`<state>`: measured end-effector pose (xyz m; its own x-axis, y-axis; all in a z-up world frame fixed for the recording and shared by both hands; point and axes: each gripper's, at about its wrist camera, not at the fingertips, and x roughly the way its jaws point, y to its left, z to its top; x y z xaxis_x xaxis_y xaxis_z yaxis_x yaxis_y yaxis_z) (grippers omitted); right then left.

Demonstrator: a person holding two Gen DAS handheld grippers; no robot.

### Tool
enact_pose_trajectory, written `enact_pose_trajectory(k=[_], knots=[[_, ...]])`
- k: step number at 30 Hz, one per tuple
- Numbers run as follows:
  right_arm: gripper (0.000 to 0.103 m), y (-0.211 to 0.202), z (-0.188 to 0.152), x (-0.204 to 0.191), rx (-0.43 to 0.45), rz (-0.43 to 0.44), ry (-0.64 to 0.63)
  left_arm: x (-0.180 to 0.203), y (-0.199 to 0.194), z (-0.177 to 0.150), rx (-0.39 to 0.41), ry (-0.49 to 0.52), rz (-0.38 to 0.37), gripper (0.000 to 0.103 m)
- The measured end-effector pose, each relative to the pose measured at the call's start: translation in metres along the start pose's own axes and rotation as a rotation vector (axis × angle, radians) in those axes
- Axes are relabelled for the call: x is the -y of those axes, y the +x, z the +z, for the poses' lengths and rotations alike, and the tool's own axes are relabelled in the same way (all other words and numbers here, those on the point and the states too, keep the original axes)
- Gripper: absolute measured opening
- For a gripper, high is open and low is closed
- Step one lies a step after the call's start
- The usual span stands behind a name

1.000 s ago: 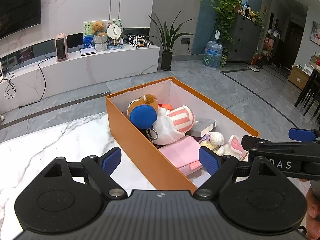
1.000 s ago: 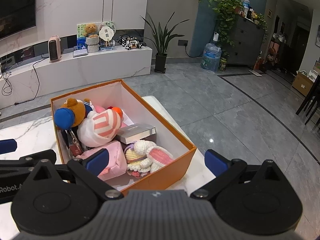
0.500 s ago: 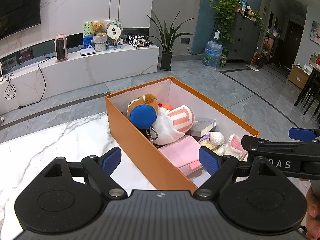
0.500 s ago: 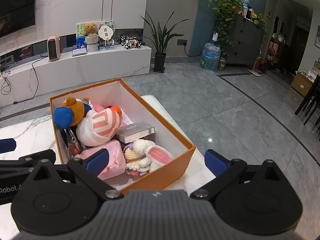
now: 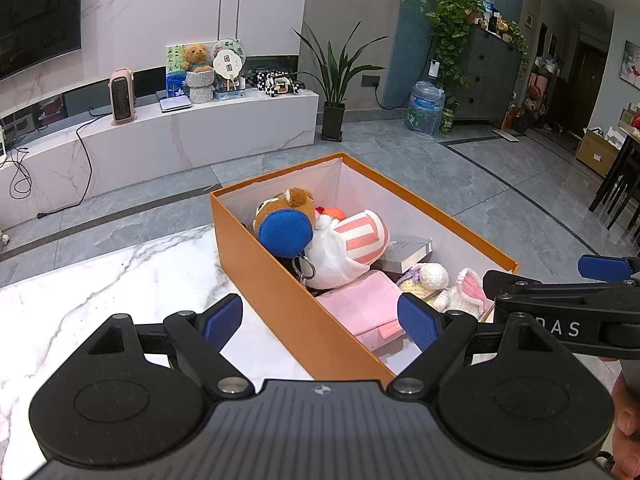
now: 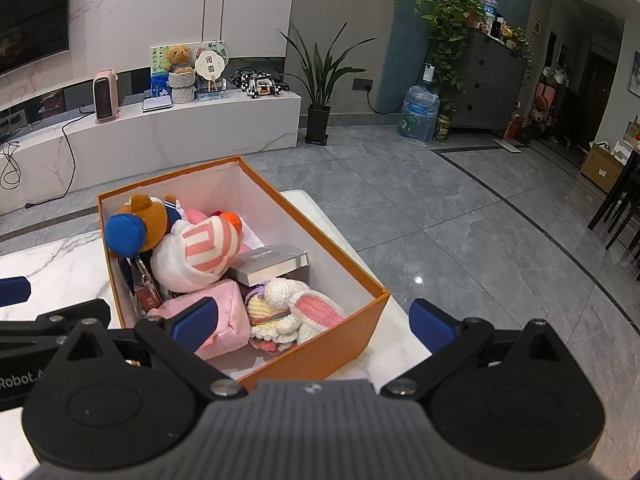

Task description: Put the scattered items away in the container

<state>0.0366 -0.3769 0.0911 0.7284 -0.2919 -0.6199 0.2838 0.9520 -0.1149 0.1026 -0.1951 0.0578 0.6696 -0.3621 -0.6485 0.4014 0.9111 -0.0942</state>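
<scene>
An orange box [image 5: 272,280] [image 6: 336,336] stands on the white marble table [image 5: 120,280]. In it lie a brown bear with a blue ear [image 5: 286,224] [image 6: 136,228], a white plush with pink stripes [image 5: 352,244] [image 6: 200,252], a pink pouch [image 5: 360,304] [image 6: 228,312], a grey booklet [image 5: 408,250] [image 6: 272,264] and a crocheted bunny [image 5: 444,284] [image 6: 292,308]. My left gripper [image 5: 320,322] is open and empty, above the box's near left wall. My right gripper [image 6: 312,322] is open and empty, above the box's near right corner.
The table's right edge [image 6: 360,248] runs close beside the box, with grey floor tiles beyond. A white TV bench [image 5: 180,136] with a pink heater and ornaments stands across the floor, and a potted plant [image 5: 336,92] beside it.
</scene>
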Motion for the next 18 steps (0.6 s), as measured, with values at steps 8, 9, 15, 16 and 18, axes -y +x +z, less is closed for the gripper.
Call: enact_pose_trajectory(k=[8, 9, 15, 16, 18], knots=[[0.102, 0.0004, -0.0001, 0.0000, -0.001, -0.003, -0.001, -0.0011, 0.0006, 0.0012, -0.002, 0.001, 0.002, 0.100], [0.102, 0.0002, 0.0000, -0.0001, 0.000, -0.004, -0.001, -0.0014, 0.0006, 0.0013, -0.002, 0.001, 0.002, 0.100], [0.102, -0.0002, -0.0002, -0.0002, -0.001, -0.006, -0.001, -0.0028, 0.0002, 0.0021, -0.002, 0.002, 0.002, 0.100], [0.102, -0.0003, -0.0002, -0.0001, -0.001, -0.006, -0.001, -0.0030, 0.0002, 0.0022, -0.002, 0.002, 0.002, 0.100], [0.102, -0.0003, -0.0003, -0.0002, -0.001, -0.006, -0.001, -0.0036, -0.0003, 0.0021, -0.002, 0.002, 0.002, 0.100]])
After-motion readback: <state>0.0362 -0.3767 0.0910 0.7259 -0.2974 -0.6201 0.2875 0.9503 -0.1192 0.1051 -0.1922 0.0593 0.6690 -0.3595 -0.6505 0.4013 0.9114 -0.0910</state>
